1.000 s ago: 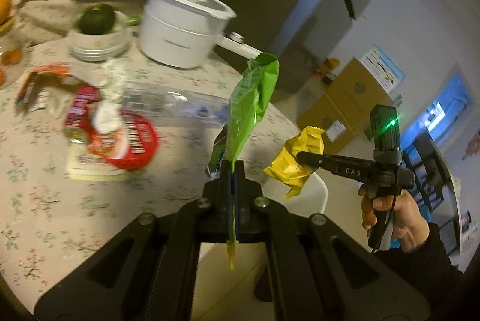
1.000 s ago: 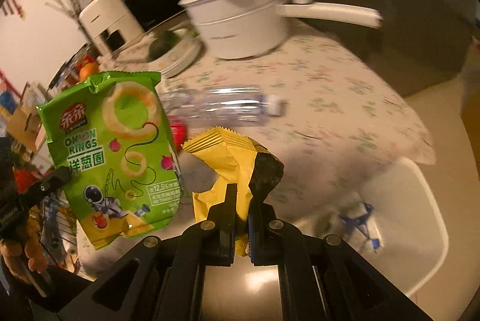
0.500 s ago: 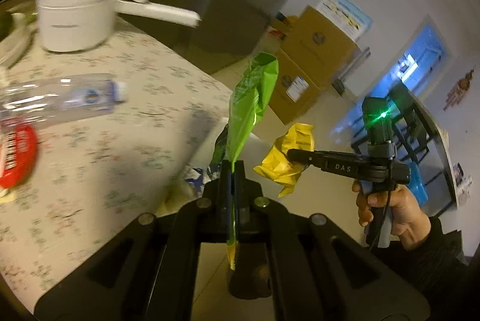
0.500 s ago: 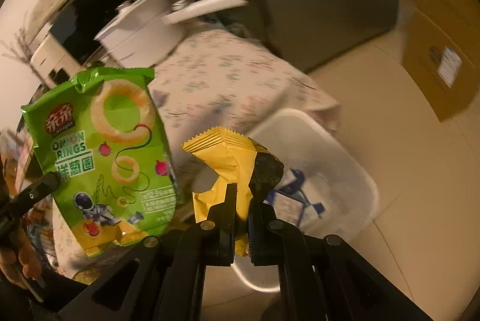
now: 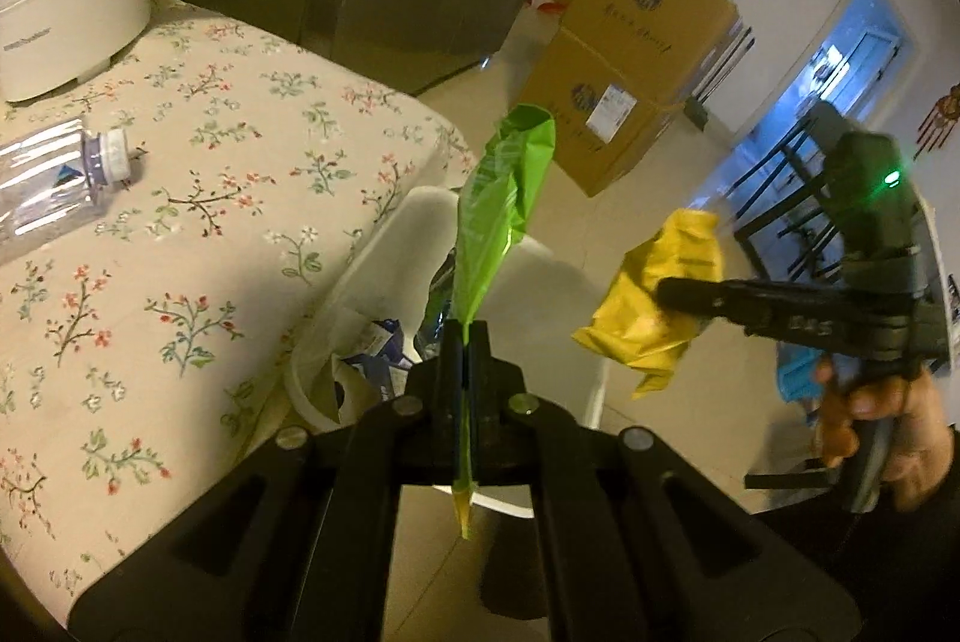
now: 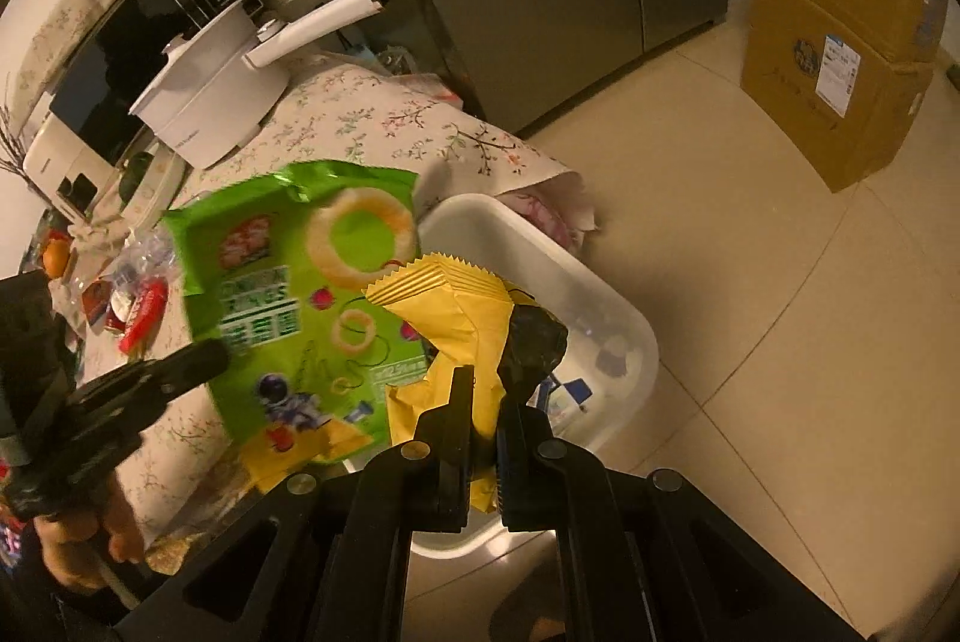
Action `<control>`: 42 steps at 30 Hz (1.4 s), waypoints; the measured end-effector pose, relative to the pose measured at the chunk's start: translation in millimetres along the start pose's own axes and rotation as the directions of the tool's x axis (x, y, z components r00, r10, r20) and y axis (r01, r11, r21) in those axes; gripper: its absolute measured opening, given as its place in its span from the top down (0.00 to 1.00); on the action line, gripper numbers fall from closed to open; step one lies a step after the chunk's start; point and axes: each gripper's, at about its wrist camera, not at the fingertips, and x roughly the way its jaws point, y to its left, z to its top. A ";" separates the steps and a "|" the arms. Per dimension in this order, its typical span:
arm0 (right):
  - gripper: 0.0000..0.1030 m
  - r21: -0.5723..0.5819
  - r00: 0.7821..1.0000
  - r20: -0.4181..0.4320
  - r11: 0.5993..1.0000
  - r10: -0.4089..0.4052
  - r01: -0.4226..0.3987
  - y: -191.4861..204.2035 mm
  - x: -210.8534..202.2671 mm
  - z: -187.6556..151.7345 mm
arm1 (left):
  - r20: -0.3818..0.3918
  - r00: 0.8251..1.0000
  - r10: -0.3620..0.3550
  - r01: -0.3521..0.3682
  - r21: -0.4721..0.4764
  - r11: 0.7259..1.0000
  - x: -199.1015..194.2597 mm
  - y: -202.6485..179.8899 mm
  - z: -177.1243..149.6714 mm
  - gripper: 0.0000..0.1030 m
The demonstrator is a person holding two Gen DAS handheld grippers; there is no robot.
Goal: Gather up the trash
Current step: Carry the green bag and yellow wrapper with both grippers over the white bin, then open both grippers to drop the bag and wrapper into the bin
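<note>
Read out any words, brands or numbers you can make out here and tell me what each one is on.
"RINGS", blurred, partly readable: green onion-ring snack bag held in the left claw.
Grey brand line on the white electric pot: too small to read.
Logos and shipping labels on the cardboard boxes: too small.
Lettering on the right claw's arm: blurred.
Yellow wrapper: no text showing.

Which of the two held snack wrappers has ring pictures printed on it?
The green onion-rings bag in the left tongs; the crumpled yellow wrapper in the right tongs shows no rings.

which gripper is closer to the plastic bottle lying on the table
Left. The left gripper, shut on the green snack bag, hangs beside the table; the right gripper is farther from the bottle.
</note>
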 end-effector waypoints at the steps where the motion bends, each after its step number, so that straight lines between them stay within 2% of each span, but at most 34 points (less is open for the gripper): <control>1: 0.93 -0.001 1.000 -0.001 1.000 -0.002 0.002 0.0 0.5 0.2 | -0.002 1.000 0.007 -0.007 0.005 1.000 2.4 0.2 -0.2 0.98; 5: 0.93 0.004 1.000 -0.008 1.000 -0.005 0.005 -0.6 2.5 1.1 | -0.007 0.998 0.069 -0.068 0.064 0.996 7.7 -1.7 -0.9 0.98; 7: 0.93 0.004 1.000 -0.010 1.000 -0.007 0.007 1.7 4.5 2.4 | -0.006 0.997 0.074 -0.073 0.063 0.995 5.8 0.4 -1.0 0.96; 8: 0.93 0.004 1.000 -0.011 1.000 -0.008 0.008 2.9 5.4 3.0 | -0.009 0.997 0.074 -0.074 0.057 0.996 3.5 2.0 -1.3 0.88; 9: 0.93 0.004 1.000 -0.013 1.000 -0.007 0.007 4.1 6.3 3.5 | -0.011 0.997 0.077 -0.077 0.054 0.996 3.0 3.4 -0.5 0.76; 10: 0.93 0.003 1.000 -0.014 1.000 -0.007 0.007 5.3 6.7 3.7 | -0.009 0.996 0.086 -0.085 0.052 0.995 1.1 4.6 -0.6 0.68; 11: 0.93 0.001 1.000 -0.015 1.000 -0.006 0.006 6.2 7.3 3.8 | -0.002 0.995 0.101 -0.101 0.050 0.994 -2.3 5.8 -1.0 0.57; 12: 0.93 -0.002 1.000 -0.015 1.000 -0.006 0.006 7.9 7.7 4.0 | 0.006 0.993 0.118 -0.118 0.048 0.992 -6.6 7.0 -1.4 0.51; 14: 0.93 -0.003 1.000 -0.016 1.000 -0.004 0.004 10.1 8.1 4.0 | 0.008 0.990 0.139 -0.140 0.045 0.989 -12.7 8.9 -2.0 0.48; 17: 0.93 -0.005 1.000 -0.019 1.000 -0.007 0.007 11.6 9.3 3.4 | 0.014 0.978 0.207 -0.207 0.037 0.978 -27.1 15.4 -4.1 0.36; 20: 0.93 -0.011 0.999 -0.029 1.000 -0.019 0.018 13.2 13.2 3.0 | 0.024 0.965 0.261 -0.262 0.038 0.964 -39.7 24.0 -6.8 0.30; 23: 0.93 -0.012 0.999 -0.044 1.000 -0.029 0.029 14.2 18.7 2.7 | 0.027 0.952 0.305 -0.306 0.037 0.951 -48.4 32.7 -9.5 0.20; 35: 0.91 0.003 0.996 -0.066 0.998 -0.063 0.063 23.1 32.3 5.6 | 0.013 0.935 0.353 -0.354 0.023 0.935 -70.6 58.2 -23.5 0.17; 36: 0.86 0.002 0.996 -0.067 0.998 -0.062 0.062 24.5 33.1 5.9 | 0.014 0.935 0.355 -0.356 0.022 0.934 -71.9 58.6 -23.9 0.17; 38: 0.68 0.010 0.996 -0.072 0.998 -0.061 0.062 27.0 34.3 6.7 | 0.016 0.933 0.359 -0.360 0.018 0.933 -75.8 61.6 -25.7 0.17; 39: 0.46 0.018 0.996 -0.066 0.998 -0.064 0.065 28.6 33.4 7.1 | 0.016 0.933 0.360 -0.360 0.016 0.933 -77.7 63.0 -26.4 0.15; 40: 0.33 0.022 0.997 -0.050 0.998 -0.062 0.064 31.1 30.7 7.4 | 0.017 0.933 0.360 -0.360 0.012 0.933 -80.1 64.7 -27.1 0.15; 42: 0.32 0.016 0.998 -0.038 0.999 -0.052 0.052 36.5 27.2 9.5 | 0.022 0.932 0.362 -0.362 0.003 0.932 -85.1 67.7 -28.6 0.11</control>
